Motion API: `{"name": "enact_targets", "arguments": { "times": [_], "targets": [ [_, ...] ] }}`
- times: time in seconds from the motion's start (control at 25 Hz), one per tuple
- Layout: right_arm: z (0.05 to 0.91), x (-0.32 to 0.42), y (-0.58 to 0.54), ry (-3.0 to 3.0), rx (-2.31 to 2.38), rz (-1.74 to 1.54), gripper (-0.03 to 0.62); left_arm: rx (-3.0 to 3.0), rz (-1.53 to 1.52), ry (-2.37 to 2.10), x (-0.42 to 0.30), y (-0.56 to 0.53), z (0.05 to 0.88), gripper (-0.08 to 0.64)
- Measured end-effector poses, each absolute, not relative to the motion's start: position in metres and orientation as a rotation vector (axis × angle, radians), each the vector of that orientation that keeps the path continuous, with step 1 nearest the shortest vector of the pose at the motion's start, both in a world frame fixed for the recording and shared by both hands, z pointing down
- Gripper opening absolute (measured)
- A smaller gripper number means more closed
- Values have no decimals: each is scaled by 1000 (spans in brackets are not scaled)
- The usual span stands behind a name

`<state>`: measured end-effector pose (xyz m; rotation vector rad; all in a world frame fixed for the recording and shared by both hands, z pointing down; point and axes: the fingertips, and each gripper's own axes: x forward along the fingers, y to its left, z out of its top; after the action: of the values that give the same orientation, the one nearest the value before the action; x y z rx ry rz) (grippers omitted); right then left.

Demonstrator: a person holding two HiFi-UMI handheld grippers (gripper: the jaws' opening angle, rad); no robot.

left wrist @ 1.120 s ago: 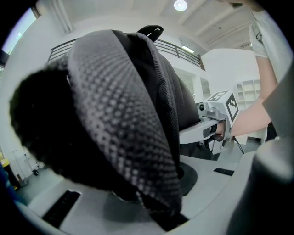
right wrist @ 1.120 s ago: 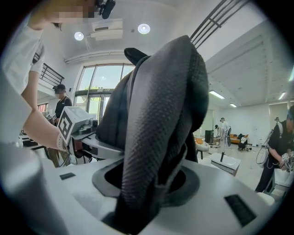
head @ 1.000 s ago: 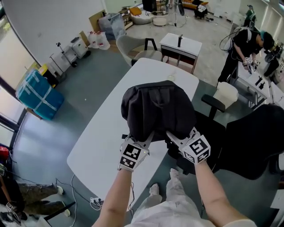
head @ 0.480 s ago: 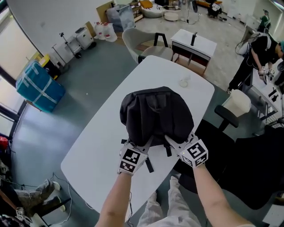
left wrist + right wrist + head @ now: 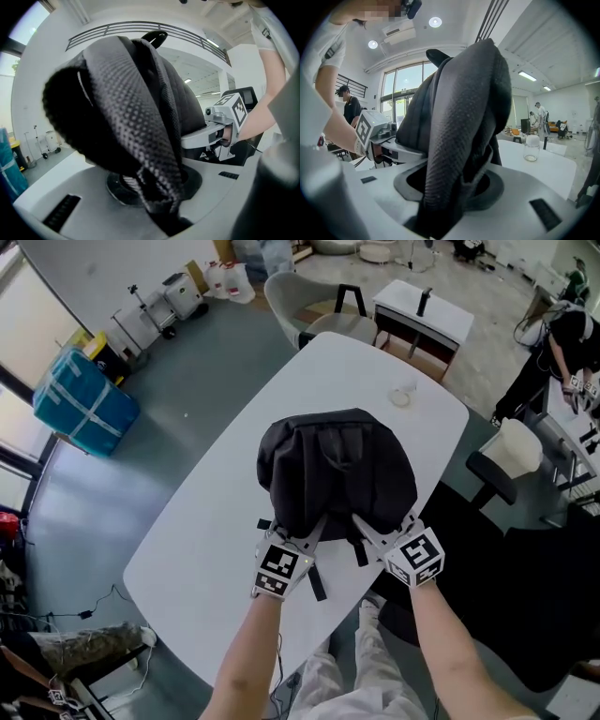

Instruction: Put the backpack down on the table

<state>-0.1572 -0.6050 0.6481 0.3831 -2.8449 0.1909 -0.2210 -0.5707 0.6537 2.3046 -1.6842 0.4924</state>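
A black backpack [image 5: 337,470] stands upright over the middle of the white oval table [image 5: 206,549]; I cannot tell whether its base touches the top. My left gripper [image 5: 312,529] holds one mesh shoulder strap [image 5: 150,136] at the pack's near side. Its jaws are opening slightly, with the strap still pinched between them. My right gripper [image 5: 362,525] is shut on the other strap [image 5: 454,140], which runs down into its jaws. Each gripper view shows the other gripper beside the pack: the right gripper [image 5: 220,129] and the left gripper [image 5: 379,136].
A small glass jar [image 5: 403,395] stands on the table's far end. A beige chair [image 5: 309,306] and a small white desk [image 5: 422,315] are beyond it. A black office chair [image 5: 497,474] sits at the right, blue bags [image 5: 84,404] at the left, a person [image 5: 572,343] far right.
Both grippers and the backpack have come down toward the tabletop together. The pack stays upright and both straps stay gripped.
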Motion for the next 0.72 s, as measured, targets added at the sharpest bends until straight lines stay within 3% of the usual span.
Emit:
{"name": "enact_targets", "arguments": {
  "times": [0.72],
  "targets": [
    [656, -157, -604, -2824, 410, 179, 199, 2230, 398, -1750, -224, -571, 664, 126]
  ]
}}
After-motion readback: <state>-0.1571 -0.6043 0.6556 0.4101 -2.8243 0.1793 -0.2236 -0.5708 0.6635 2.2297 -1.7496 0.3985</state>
